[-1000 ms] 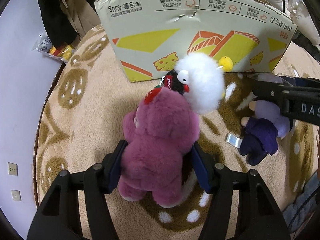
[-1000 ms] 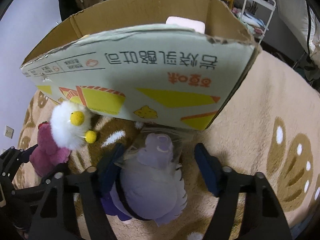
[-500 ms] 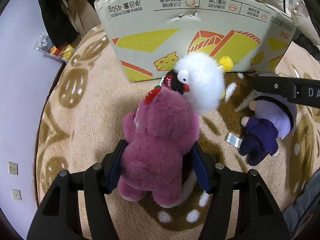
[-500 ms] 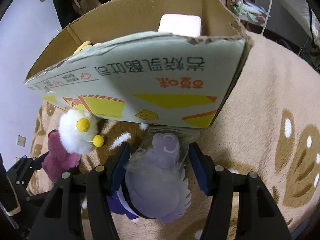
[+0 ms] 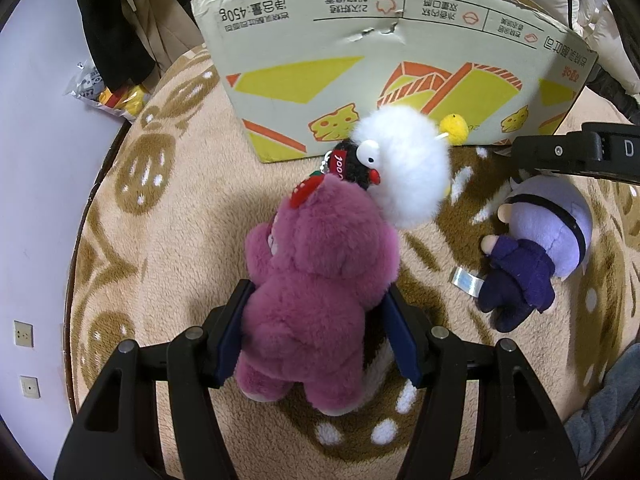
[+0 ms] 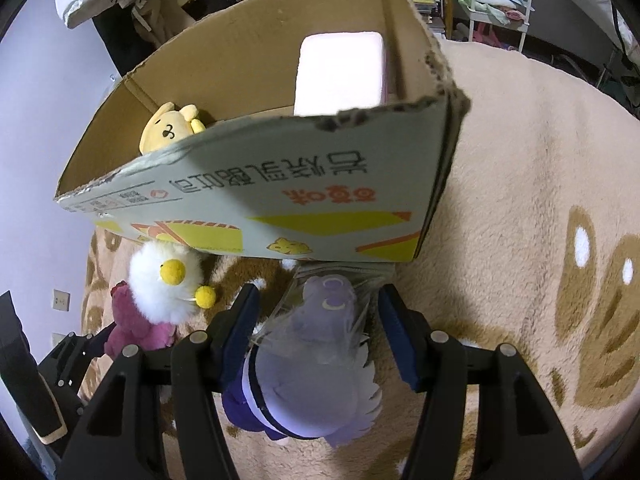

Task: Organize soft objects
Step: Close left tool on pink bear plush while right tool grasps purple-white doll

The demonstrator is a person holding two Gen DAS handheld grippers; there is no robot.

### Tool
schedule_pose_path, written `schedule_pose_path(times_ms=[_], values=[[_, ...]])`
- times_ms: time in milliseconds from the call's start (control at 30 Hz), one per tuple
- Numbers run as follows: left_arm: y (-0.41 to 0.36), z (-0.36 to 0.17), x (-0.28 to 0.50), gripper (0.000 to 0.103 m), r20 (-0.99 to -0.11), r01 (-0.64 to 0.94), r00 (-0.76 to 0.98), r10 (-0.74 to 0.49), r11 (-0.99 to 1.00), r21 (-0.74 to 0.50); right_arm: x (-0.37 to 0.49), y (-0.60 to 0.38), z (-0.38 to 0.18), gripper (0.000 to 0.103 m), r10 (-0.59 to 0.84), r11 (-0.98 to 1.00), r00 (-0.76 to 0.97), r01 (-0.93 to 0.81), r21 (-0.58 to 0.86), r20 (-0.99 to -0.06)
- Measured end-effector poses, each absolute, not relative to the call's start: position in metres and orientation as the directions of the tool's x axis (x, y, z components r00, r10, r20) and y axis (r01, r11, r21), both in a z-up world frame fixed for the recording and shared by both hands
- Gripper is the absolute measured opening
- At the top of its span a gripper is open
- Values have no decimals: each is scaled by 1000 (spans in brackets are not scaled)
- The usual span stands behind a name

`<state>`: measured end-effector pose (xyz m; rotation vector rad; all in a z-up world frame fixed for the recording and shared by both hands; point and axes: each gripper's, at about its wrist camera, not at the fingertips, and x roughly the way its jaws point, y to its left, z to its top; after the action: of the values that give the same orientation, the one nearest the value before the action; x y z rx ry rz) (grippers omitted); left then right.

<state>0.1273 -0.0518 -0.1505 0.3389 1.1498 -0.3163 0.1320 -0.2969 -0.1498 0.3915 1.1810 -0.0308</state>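
My left gripper [image 5: 316,328] is shut on a magenta plush bear [image 5: 320,280] that rests on the beige rug. A white fluffy plush [image 5: 404,164] with yellow pompoms lies against the bear's head. My right gripper [image 6: 318,330] is shut on a lilac-haired doll [image 6: 316,376] in a clear wrapper and has it raised in front of the open cardboard box [image 6: 280,200]. The doll also shows in the left wrist view [image 5: 540,236]. Inside the box lie a yellow plush [image 6: 170,130] and a pale pink block [image 6: 340,72].
The box [image 5: 380,56] stands on a round beige rug [image 6: 540,200] with brown prints. Dark clothes [image 5: 116,28] and a bag [image 5: 104,92] sit by the lilac wall at left. Shelves and a white rack [image 6: 500,4] stand behind the box.
My right gripper closed on the lilac doll and rose with it, so the box's inside came into view. My left gripper and the magenta bear stayed put.
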Motion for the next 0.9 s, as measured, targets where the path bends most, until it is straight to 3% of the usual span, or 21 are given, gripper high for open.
schedule_pose_path(times_ms=[300, 400, 900], values=[[-53, -153, 127, 64, -923, 416, 380, -65, 903, 107, 133, -297, -152, 64, 180, 923, 368, 257, 286, -912], [-53, -153, 127, 64, -922, 415, 381, -65, 903, 108, 133, -294, -152, 56, 177, 931, 362, 239, 275, -915], [-51, -148, 123, 59, -921, 411, 383, -73, 906, 99, 129, -274, -150, 42, 150, 950, 361, 205, 235, -921]])
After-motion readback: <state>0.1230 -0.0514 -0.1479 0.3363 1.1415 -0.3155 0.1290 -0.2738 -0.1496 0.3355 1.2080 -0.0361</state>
